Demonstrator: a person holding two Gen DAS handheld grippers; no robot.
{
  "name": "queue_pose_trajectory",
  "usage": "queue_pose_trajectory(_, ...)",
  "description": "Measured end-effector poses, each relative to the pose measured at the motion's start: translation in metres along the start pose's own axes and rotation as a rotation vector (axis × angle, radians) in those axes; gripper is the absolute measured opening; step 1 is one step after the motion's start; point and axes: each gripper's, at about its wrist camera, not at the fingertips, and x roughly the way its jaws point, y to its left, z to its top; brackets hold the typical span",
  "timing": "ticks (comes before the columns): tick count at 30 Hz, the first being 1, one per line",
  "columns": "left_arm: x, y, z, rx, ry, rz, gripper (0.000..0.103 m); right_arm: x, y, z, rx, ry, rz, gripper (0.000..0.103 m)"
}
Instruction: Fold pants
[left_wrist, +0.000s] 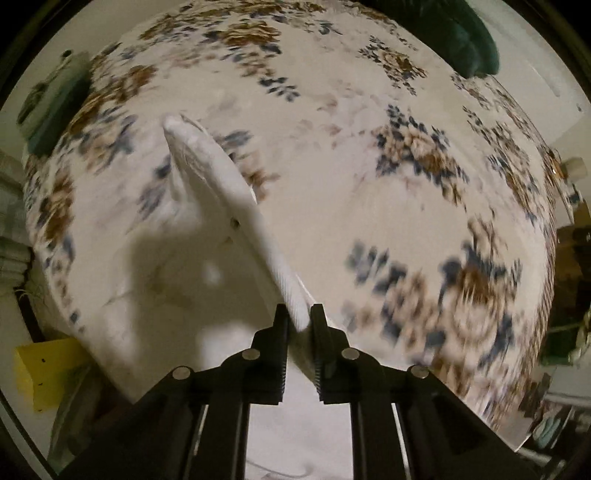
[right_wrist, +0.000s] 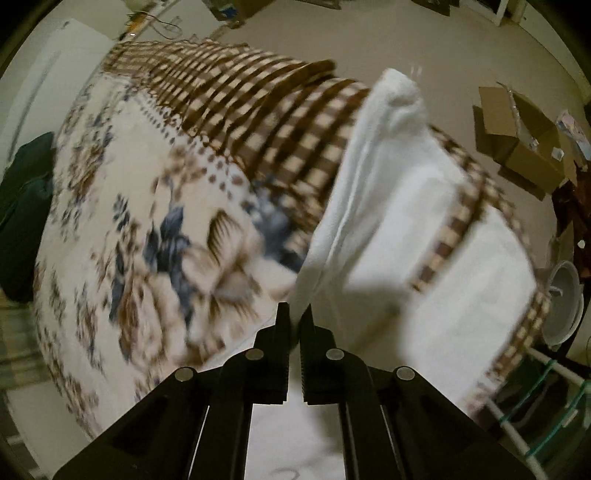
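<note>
The white pants (left_wrist: 207, 177) lie on a bed with a floral blanket (left_wrist: 369, 129). In the left wrist view my left gripper (left_wrist: 300, 314) is shut on a ribbed white edge of the pants, and the cloth rises from the bed in a taut ridge toward the jaws. In the right wrist view my right gripper (right_wrist: 295, 314) is shut on another edge of the white pants (right_wrist: 391, 177), which stretch away over the brown checked border (right_wrist: 258, 110) of the blanket. Both views are blurred by motion.
A dark green garment (left_wrist: 461, 37) lies at the far edge of the bed. Cardboard boxes (right_wrist: 524, 144) and a white round appliance (right_wrist: 565, 302) stand on the floor beside the bed. A yellow object (left_wrist: 44, 369) sits low on the left.
</note>
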Motion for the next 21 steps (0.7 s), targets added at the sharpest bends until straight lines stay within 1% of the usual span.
queue_pose_trajectory(1, 0.004, 0.013, -0.011, 0.006, 0.009, 0.002, 0.009, -0.016, -0.025, -0.008, -0.015, 0.0, -0.001, 0.005)
queue_pose_trajectory(2, 0.006, 0.021, -0.023, 0.004, 0.022, 0.004, 0.009, -0.021, -0.038, -0.023, -0.028, 0.005, -0.01, 0.005)
queue_pose_trajectory(3, 0.008, 0.034, -0.037, 0.008, 0.036, 0.014, 0.009, -0.034, -0.062, -0.029, -0.04, 0.012, -0.018, 0.005)
queue_pose_trajectory(5, 0.023, 0.054, -0.061, 0.013, 0.074, 0.035, 0.009, -0.04, -0.099, -0.054, -0.066, 0.03, -0.046, 0.005)
queue_pose_trajectory(6, 0.035, 0.067, -0.077, 0.011, 0.104, 0.058, 0.009, -0.039, -0.114, -0.064, -0.071, 0.045, -0.06, 0.005)
queue_pose_trajectory(8, 0.059, 0.082, -0.094, 0.008, 0.137, 0.089, 0.009, -0.027, -0.141, -0.082, -0.081, 0.071, -0.08, 0.005)
queue_pose_trajectory(10, 0.087, 0.097, -0.112, 0.009, 0.174, 0.126, 0.01, -0.005, -0.165, -0.096, -0.092, 0.087, -0.102, 0.005)
queue_pose_trajectory(11, 0.1, 0.105, -0.118, 0.009, 0.182, 0.137, 0.013, 0.003, -0.176, -0.099, -0.097, 0.09, -0.106, 0.005)
queue_pose_trajectory(12, 0.115, 0.111, -0.123, 0.001, 0.198, 0.149, 0.013, 0.014, -0.186, -0.102, -0.093, 0.095, -0.095, 0.005)
queue_pose_trajectory(13, 0.125, 0.116, -0.127, -0.014, 0.212, 0.135, 0.013, 0.027, -0.195, -0.103, -0.096, 0.112, -0.072, 0.006)
queue_pose_trajectory(14, 0.131, 0.12, -0.131, -0.024, 0.219, 0.116, 0.013, 0.038, -0.2, -0.101, -0.098, 0.137, -0.058, 0.011)
queue_pose_trajectory(15, 0.132, 0.124, -0.133, -0.036, 0.219, 0.104, 0.014, 0.046, -0.209, -0.101, -0.095, 0.168, -0.064, 0.024)
queue_pose_trajectory(16, 0.129, 0.128, -0.136, -0.05, 0.207, 0.084, 0.016, 0.048, -0.218, -0.101, -0.079, 0.186, -0.05, 0.036)
queue_pose_trajectory(17, 0.125, 0.13, -0.137, -0.052, 0.201, 0.078, 0.029, 0.044, -0.229, -0.101, -0.056, 0.188, -0.024, 0.039)
queue_pose_trajectory(18, 0.12, 0.131, -0.139, -0.047, 0.196, 0.072, 0.051, 0.035, -0.241, -0.1, -0.03, 0.171, 0.009, 0.041)
queue_pose_trajectory(19, 0.113, 0.132, -0.141, -0.041, 0.185, 0.064, 0.064, 0.026, -0.249, -0.098, -0.016, 0.15, 0.028, 0.045)
queue_pose_trajectory(20, 0.107, 0.133, -0.143, -0.038, 0.172, 0.066, 0.084, 0.013, -0.262, -0.095, 0.007, 0.114, 0.044, 0.048)
queue_pose_trajectory(21, 0.101, 0.133, -0.144, -0.036, 0.157, 0.063, 0.086, 0.005, -0.271, -0.093, 0.028, 0.088, 0.061, 0.05)
